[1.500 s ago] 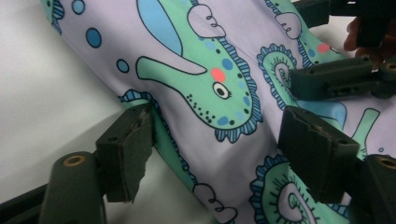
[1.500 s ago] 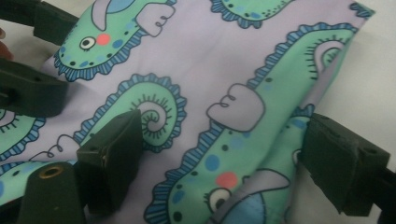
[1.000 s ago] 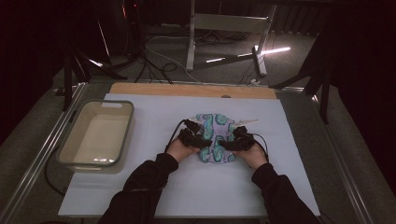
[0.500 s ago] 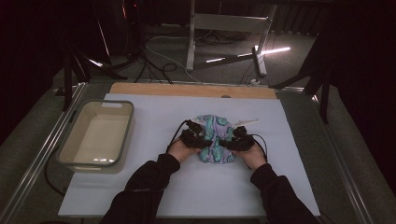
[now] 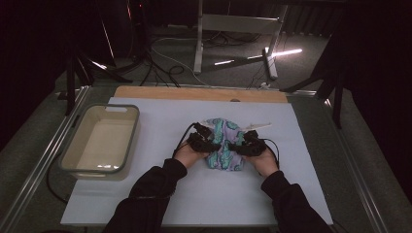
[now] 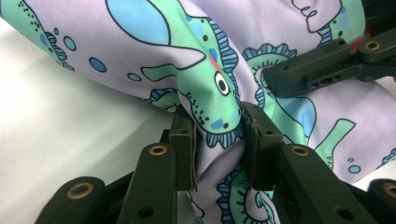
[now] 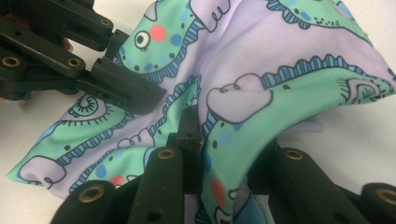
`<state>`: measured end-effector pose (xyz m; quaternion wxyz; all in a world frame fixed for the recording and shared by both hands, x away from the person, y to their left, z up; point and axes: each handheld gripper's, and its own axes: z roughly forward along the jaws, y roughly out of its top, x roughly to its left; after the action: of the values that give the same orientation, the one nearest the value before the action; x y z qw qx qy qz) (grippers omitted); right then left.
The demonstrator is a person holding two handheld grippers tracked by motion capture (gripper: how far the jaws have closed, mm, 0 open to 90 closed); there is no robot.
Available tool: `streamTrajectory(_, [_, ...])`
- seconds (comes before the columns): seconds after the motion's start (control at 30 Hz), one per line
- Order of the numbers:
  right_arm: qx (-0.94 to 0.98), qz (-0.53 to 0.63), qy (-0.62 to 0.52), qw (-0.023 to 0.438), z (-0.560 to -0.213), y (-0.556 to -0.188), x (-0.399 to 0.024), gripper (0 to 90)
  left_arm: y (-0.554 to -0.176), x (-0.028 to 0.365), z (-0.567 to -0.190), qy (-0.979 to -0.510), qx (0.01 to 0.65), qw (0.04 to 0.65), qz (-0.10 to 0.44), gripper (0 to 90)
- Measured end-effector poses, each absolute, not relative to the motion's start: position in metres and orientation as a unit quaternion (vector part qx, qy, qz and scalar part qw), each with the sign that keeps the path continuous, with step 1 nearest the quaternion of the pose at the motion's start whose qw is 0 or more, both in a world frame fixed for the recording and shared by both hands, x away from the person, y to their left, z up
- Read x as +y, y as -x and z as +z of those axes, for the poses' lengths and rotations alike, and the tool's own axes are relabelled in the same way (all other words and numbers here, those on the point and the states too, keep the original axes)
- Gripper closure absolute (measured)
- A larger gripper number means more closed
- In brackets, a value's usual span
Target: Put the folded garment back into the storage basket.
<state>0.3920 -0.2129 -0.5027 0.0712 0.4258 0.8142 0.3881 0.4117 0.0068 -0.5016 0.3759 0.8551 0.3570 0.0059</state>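
A lilac cloth point(image 5: 224, 145) printed with green creatures lies bunched on the white mat point(image 5: 194, 194) at mid-table. My left gripper point(image 5: 206, 141) is at its left side and my right gripper point(image 5: 243, 145) at its right side. In the left gripper view, the left gripper point(image 6: 217, 126) is shut on a raised fold of the cloth point(image 6: 205, 70), with the right gripper point(image 6: 327, 65) just beyond. In the right gripper view, the right gripper point(image 7: 229, 135) pinches another fold of the cloth point(image 7: 299, 84); cloth drapes over its right jaw. Both pairs of jaws have just been closing on the fabric.
A clear plastic tub point(image 5: 99, 141) stands on the mat at the left. A wooden board point(image 5: 199, 93) runs along the mat's far edge. A thin white strip point(image 5: 260, 125) lies just behind the cloth. Metal rails point(image 5: 43, 160) border the table.
The cloth has gone from spread flatter to gathered into a tighter bunch between the two grippers. Both hands stay almost where they were.
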Motion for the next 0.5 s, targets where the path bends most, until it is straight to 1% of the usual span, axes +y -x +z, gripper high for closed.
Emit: streamTrajectory(0.5, [0.813,0.403,-0.413,0.077,-0.482,-0.386,-0.212,72.9,-0.407,0.013,-0.480,-0.854,0.348,0.387,0.014,69.2])
